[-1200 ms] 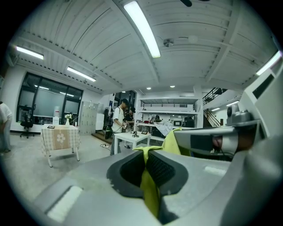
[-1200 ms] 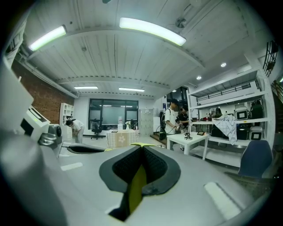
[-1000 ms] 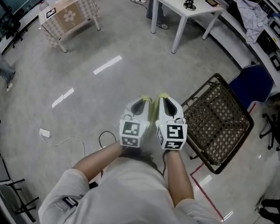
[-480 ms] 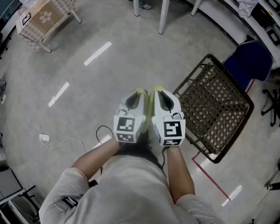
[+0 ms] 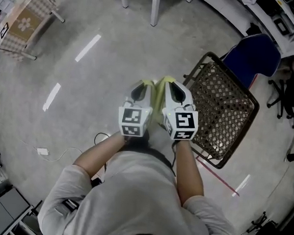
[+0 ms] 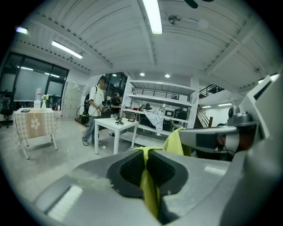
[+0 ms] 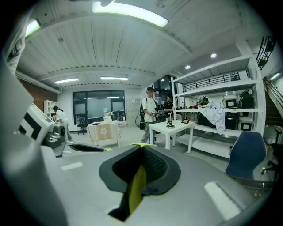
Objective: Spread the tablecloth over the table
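Close by, a brown woven chair point(image 5: 224, 113) stands right of the grippers. Side by side, the left gripper point(image 5: 141, 86) and right gripper point(image 5: 171, 86) each pinch the yellow-green tablecloth point(image 6: 149, 190) tight between closed jaws.

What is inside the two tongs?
A yellow-green cloth is pinched inside the left tongs and the right tongs. Both are shut on it. Only thin folds show; the rest of the cloth is covered by the tongs themselves.
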A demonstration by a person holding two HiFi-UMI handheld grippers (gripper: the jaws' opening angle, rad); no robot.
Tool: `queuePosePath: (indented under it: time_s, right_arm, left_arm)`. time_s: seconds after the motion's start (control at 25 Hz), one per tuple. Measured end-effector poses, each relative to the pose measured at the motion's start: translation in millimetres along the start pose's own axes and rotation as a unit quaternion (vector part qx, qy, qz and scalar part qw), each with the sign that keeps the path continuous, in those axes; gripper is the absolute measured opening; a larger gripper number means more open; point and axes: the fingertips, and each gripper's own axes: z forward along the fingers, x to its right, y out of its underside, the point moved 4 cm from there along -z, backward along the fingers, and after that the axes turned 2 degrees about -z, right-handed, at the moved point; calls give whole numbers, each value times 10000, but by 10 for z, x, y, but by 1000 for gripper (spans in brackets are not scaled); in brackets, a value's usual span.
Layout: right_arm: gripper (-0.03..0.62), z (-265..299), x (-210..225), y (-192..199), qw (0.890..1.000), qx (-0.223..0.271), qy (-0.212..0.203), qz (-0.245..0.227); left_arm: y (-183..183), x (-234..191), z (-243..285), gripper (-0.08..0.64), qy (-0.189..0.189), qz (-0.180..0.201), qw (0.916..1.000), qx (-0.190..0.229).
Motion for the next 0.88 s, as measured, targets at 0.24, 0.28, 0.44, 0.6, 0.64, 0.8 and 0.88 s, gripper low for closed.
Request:
queuePosePath:
  time_s: [0.24,0.28,0.44,0.6,0.64,0.8,0.88]
  right_arm:
    - [11,215,351,-142,9990,-36,414,154]
    - [11,232,387,-135,9989,-75,435,188]
    - [11,269,661,-85,9985,-172,461,259]
    - [11,252,961,33,9987,-223,384,239]
    - [11,255,1032,65,9988,-224,355,236]
    - [11,327,1369,157,9991,-149,330,214]
    - [11,379,1523,154,9992,-101,330,211]
  left_arm:
    - [-218,54,450,25,413,116,9990,-118]
    - [-216,88,497,25,464,127,9987,-167]
    - [-178,295,731,25,542,152,9980,-290]
    - [-99,474,937,25,442,149,9982,-388]
    - [-74,502,982,25,391,153,9983,-402]
    - [-39,494,1215,25,54,170,9989,-425]
    - [-80,487,1325,25,-57,174,9990,-416]
